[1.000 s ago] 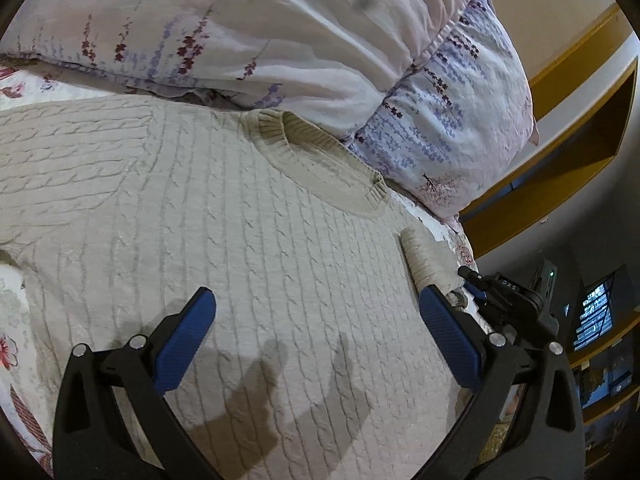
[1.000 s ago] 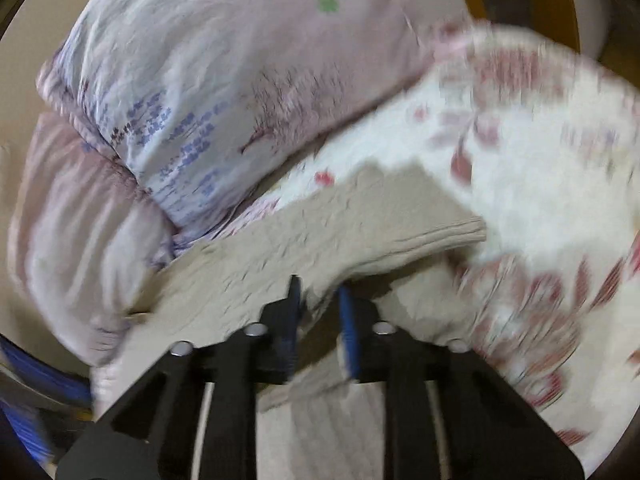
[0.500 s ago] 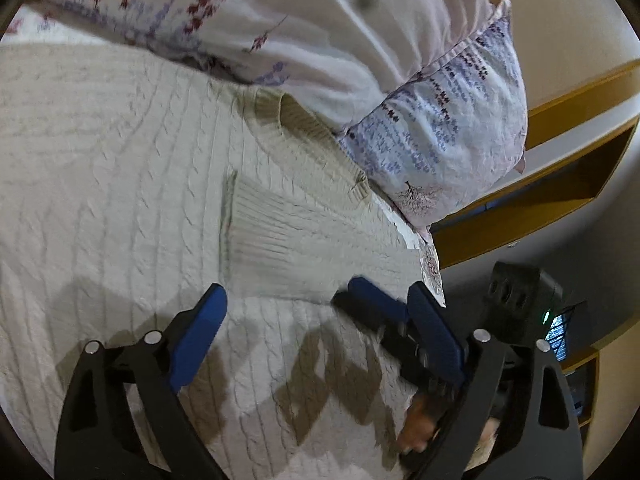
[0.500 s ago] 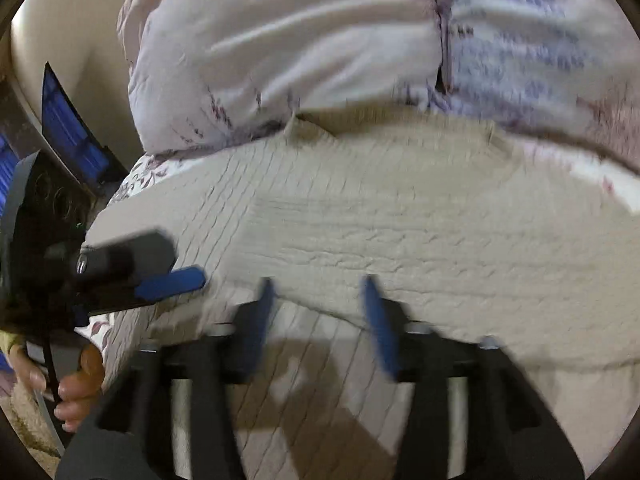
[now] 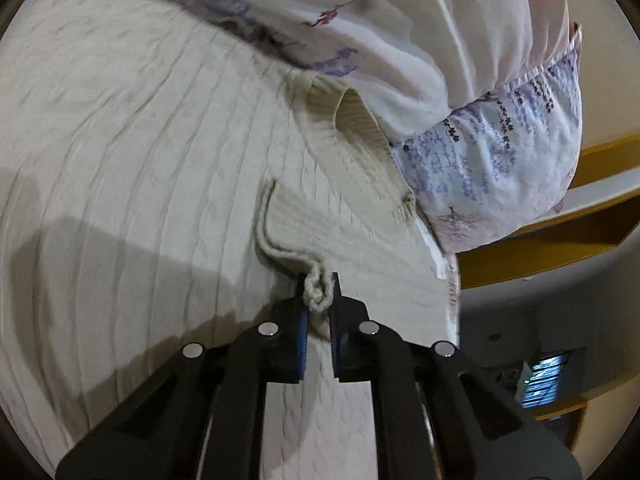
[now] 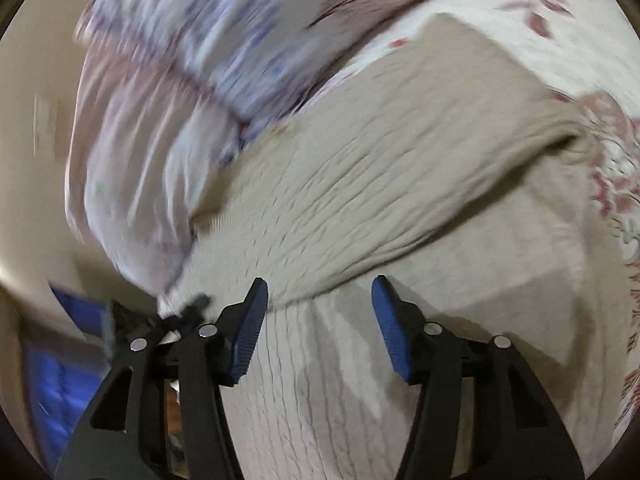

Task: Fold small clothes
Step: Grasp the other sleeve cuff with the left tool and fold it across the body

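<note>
The left gripper [image 5: 318, 300] is clamping the sleeve cuff [image 5: 316, 294] of the cream cable-knit sweater [image 5: 140, 168], while the right gripper [image 6: 320, 312] is hovering with jaws spread above the knit.

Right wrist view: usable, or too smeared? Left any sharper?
Right wrist: heavy motion blur on the pillows and sweater; the open right tool is crisp. Left wrist: sharper at centre, left tool shut on the cuff, knit smeared at the left edge, hard shadows, fisheye bowing.
</note>
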`<state>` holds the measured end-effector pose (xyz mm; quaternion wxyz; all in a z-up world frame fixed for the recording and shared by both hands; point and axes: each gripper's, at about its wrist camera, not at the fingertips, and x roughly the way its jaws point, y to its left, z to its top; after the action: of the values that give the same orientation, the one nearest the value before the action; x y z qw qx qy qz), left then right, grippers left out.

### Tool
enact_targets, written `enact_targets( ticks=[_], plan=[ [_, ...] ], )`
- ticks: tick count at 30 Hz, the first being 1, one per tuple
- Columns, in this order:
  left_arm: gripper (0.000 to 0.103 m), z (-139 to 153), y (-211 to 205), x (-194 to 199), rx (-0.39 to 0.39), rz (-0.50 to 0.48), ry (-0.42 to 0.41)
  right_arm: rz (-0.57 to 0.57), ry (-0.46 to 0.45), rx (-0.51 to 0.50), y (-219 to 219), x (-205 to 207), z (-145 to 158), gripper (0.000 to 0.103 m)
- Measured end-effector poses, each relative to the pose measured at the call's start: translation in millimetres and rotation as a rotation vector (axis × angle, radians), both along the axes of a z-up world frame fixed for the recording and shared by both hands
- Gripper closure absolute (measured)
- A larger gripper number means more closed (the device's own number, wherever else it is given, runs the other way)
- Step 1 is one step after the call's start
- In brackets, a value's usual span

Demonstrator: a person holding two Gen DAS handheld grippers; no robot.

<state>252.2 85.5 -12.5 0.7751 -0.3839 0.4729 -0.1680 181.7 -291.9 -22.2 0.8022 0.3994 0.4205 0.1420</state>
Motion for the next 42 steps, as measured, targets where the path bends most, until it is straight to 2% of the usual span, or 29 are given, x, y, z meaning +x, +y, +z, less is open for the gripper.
enact_targets(
  ticks=[2,5,7,8,10,11,12,14,17,18,19,20,21,23,25,28,32,37,39,41,42],
  plan=[
    [0.096,10.9,-1.9,4.9,0.037,-0.011,-0.047,-0.080,-0.010,0.017,-13.1,-1.0,1.2,0.049],
    [0.096,33.8,5.4,5.3,0.084,0.007,-0.131,-0.206,-0.036,-0.042,-27.5,-3.6,3.8,0.049],
    [0.096,40.3,13.9,3.8,0.123,0.038,-0.152,-0.281,-0.044,-0.068,-40.3,-6.9,3.2,0.049],
    [0.096,40.8,19.2,2.5,0.158,0.054,-0.153,-0.298,-0.043,-0.074,-43.5,-5.4,1.5,0.054],
    [0.096,35.0,24.1,2.6,0.179,0.053,-0.128,-0.311,-0.031,-0.104,-46.4,0.3,-2.7,0.072],
    [0.096,28.7,24.5,2.1,0.192,0.047,-0.101,-0.315,-0.029,-0.129,-45.3,3.9,-3.0,0.090],
    [0.096,24.3,24.2,0.9,0.204,0.039,-0.087,-0.317,-0.030,-0.164,-43.8,4.5,-3.3,0.094],
    [0.095,15.4,20.8,-1.1,0.239,0.029,-0.062,-0.327,-0.043,-0.230,-37.4,3.9,-3.0,0.095],
    [0.091,12.1,19.8,-5.0,0.261,0.022,-0.067,-0.308,-0.032,-0.305,-30.9,1.9,2.4,0.094],
    [0.089,13.9,20.3,-6.5,0.263,0.017,-0.066,-0.304,-0.022,-0.323,-29.6,0.9,4.9,0.090],
    [0.081,15.8,21.7,-8.6,0.255,0.014,-0.068,-0.303,-0.012,-0.337,-29.7,-3.7,9.6,0.087],
    [0.069,18.0,23.3,-11.6,0.248,0.011,-0.072,-0.299,-0.012,-0.350,-27.4,-6.2,14.0,0.080],
    [0.063,22.2,28.6,-17.7,0.243,0.017,-0.088,-0.292,-0.027,-0.367,-23.7,-9.5,19.6,0.073],
    [0.050,28.3,38.6,-27.5,0.239,0.029,-0.111,-0.261,-0.093,-0.429,-10.3,-21.3,38.2,0.072],
    [0.047,33.7,55.3,-40.8,0.216,0.044,-0.132,-0.203,-0.146,-0.476,7.8,-23.7,53.9,0.072],
    [0.047,38.4,83.1,-59.3,0.173,0.081,-0.147,-0.024,-0.203,-0.522,52.0,-8.6,66.8,0.072],
    [0.047,39.6,125.2,-87.0,0.145,0.181,-0.150,0.175,-0.214,-0.606,116.9,18.2,61.5,0.072],
    [0.046,30.3,189.1,-121.7,0.138,0.350,-0.099,0.295,-0.240,-0.677,178.6,44.4,49.0,0.072],
    [0.046,24.9,211.5,-132.4,0.136,0.416,-0.074,0.330,-0.239,-0.717,197.7,50.6,37.8,0.058],
    [0.046,18.5,231.5,-140.9,0.119,0.476,-0.048,0.382,-0.192,-0.758,211.0,54.5,19.5,0.053],
    [0.046,14.6,241.7,-144.3,0.102,0.485,-0.039,0.359,-0.231,-0.774,214.3,50.7,21.3,0.051]
  ],
)
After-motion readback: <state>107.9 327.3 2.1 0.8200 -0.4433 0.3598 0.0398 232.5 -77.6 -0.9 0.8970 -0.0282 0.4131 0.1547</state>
